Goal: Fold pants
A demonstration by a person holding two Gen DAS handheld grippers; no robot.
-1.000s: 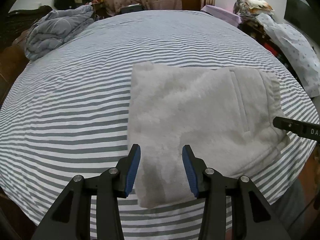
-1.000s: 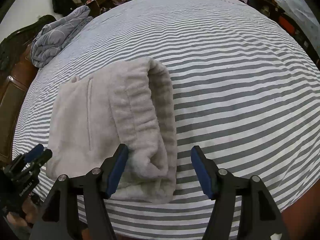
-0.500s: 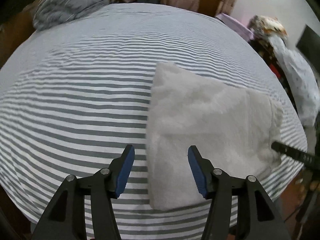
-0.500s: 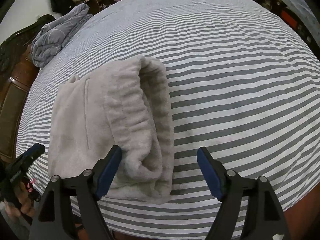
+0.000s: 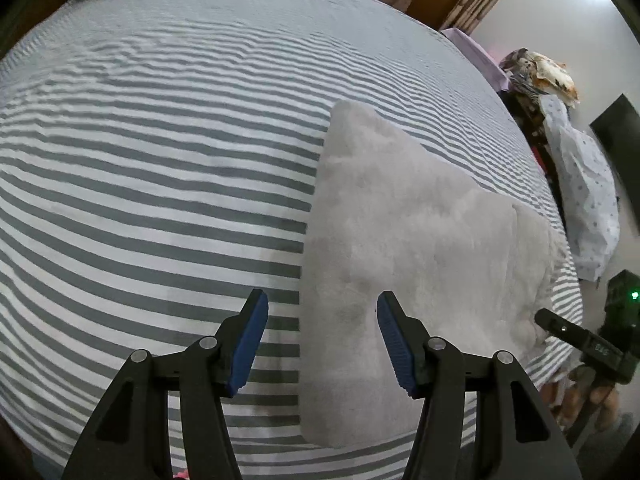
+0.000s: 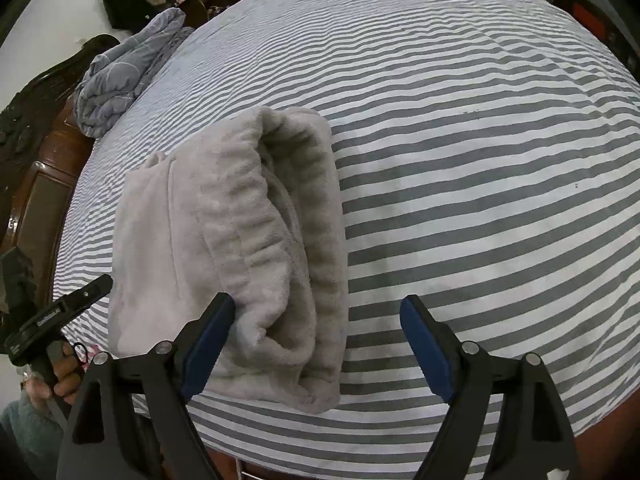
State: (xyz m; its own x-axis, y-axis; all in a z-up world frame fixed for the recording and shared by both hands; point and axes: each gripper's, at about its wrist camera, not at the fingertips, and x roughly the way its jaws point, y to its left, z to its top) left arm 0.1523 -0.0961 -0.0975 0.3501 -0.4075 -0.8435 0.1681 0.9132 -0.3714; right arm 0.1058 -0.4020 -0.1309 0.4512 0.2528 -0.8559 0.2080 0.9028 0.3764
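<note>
The pale grey fleece pants (image 5: 420, 264) lie folded into a thick rectangle on the striped bed, near its front edge. In the right wrist view the pants (image 6: 240, 248) show their ribbed waistband end toward me. My left gripper (image 5: 320, 340) is open and empty, hovering above the pants' left edge. My right gripper (image 6: 316, 348) is open and empty, its left finger just over the waistband end. Each gripper shows at the edge of the other's view.
The grey and white striped bed sheet (image 5: 160, 160) spreads left and far. A crumpled grey duvet (image 6: 124, 76) lies at the far corner by the dark wooden headboard (image 6: 36, 128). Cluttered furniture and a patterned cloth (image 5: 584, 184) stand along the bed's right side.
Both grippers have opened wider and pulled back from the pants. The left gripper swung left, so the pants sit further right in its view. The pants lie as before.
</note>
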